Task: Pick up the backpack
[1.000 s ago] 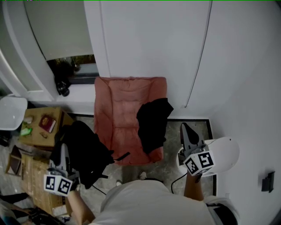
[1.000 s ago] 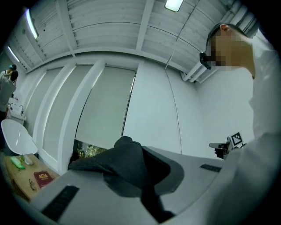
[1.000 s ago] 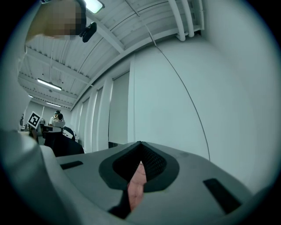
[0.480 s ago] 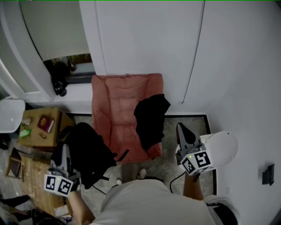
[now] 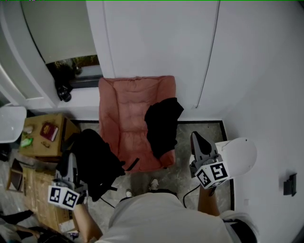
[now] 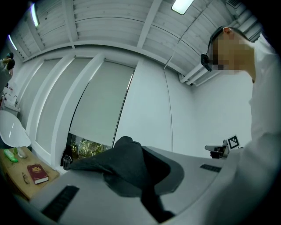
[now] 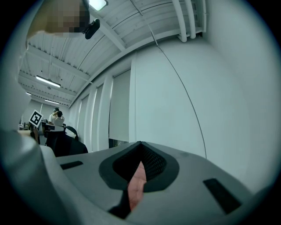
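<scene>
The left gripper point(image 5: 70, 160), at seven o'clock, is clenched on the top fabric of the black backpack point(image 5: 95, 163) — so it hangs beside the pink chair point(image 5: 126, 114). The right gripper point(image 5: 198, 140), at four o'clock, is closed and empty — apparently unneeded.

White wall panels point(image 5: 156, 42) fill the upper centre and right of the head view. At upper left, a window point(image 5: 57, 28) has a pale blind that leaves a strip of greenery point(image 5: 78, 62) showing at the sill. Below, a pink cushioned chair point(image 5: 128, 118) stands on grey speckled floor point(image 5: 216, 133), a low wooden table point(image 5: 38, 149) with a red book point(image 5: 49, 131) sits at the left edge, and the left gripper view shows a white slatted ceiling point(image 6: 109, 26) with a lit panel point(image 6: 182, 5).
</scene>
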{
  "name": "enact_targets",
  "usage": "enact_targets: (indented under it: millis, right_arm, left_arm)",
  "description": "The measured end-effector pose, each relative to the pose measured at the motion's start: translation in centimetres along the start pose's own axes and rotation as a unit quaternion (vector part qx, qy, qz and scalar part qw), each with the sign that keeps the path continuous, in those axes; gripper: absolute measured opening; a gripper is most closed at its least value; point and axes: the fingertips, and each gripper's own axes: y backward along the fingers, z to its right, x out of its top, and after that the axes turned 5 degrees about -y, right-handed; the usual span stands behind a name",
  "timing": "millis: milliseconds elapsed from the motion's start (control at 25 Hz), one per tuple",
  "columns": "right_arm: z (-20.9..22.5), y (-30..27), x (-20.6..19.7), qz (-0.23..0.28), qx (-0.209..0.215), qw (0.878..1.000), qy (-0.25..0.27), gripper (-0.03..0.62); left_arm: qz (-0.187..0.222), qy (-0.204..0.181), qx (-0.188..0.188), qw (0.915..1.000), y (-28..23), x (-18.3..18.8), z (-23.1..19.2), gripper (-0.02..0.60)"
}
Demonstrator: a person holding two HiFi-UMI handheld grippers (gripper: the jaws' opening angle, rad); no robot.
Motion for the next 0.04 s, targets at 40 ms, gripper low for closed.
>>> enact_targets:
  millis: [40]
  right_arm:
    - [-0.09,0.14,-0.08,-0.001,0.0,1.0,0.0,0.02]
  left_arm:
    - [-0.002,0.002,-0.001,1.0,0.14,-0.28,-0.02,0.02]
